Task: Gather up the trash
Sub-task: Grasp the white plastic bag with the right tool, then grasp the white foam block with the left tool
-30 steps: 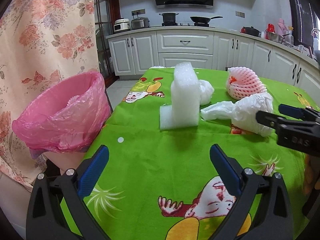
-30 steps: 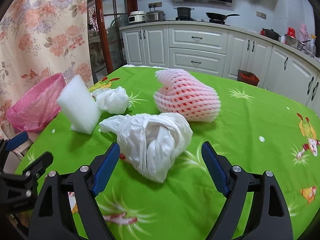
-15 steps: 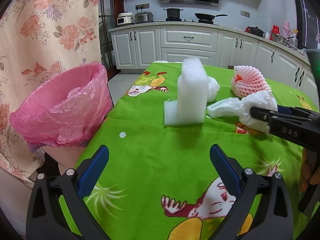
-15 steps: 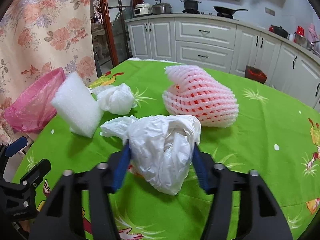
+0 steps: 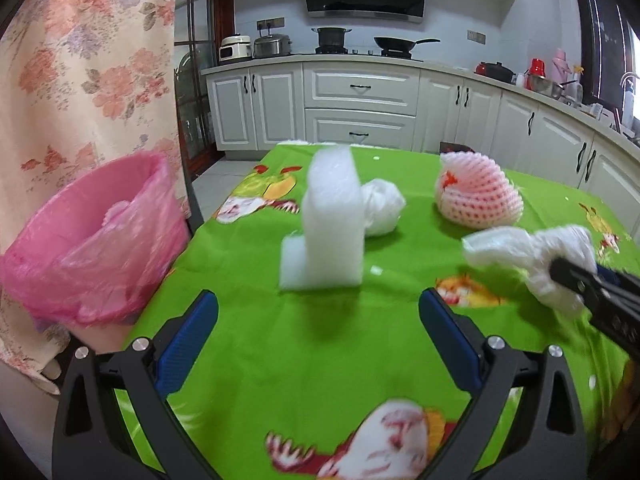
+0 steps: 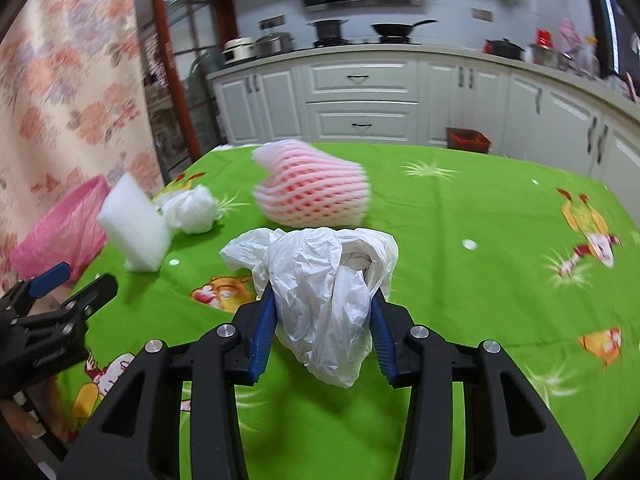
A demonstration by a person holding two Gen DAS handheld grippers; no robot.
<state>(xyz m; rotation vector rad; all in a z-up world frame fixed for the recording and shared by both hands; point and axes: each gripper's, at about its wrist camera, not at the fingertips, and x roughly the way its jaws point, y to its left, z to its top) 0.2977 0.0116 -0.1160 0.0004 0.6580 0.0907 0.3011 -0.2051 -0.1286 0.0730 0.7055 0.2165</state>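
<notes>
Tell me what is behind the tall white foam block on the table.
A crumpled white bag sits behind the foam block, toward the kitchen cabinets. In the left view the block covers the bag's left part, so whether they touch cannot be told. The tablecloth directly behind the block is hidden.

Both grippers, left gripper and right gripper, have matte black angular frames, blue pads lining their fingers, silver screws, and faint lettering along the side.
</notes>
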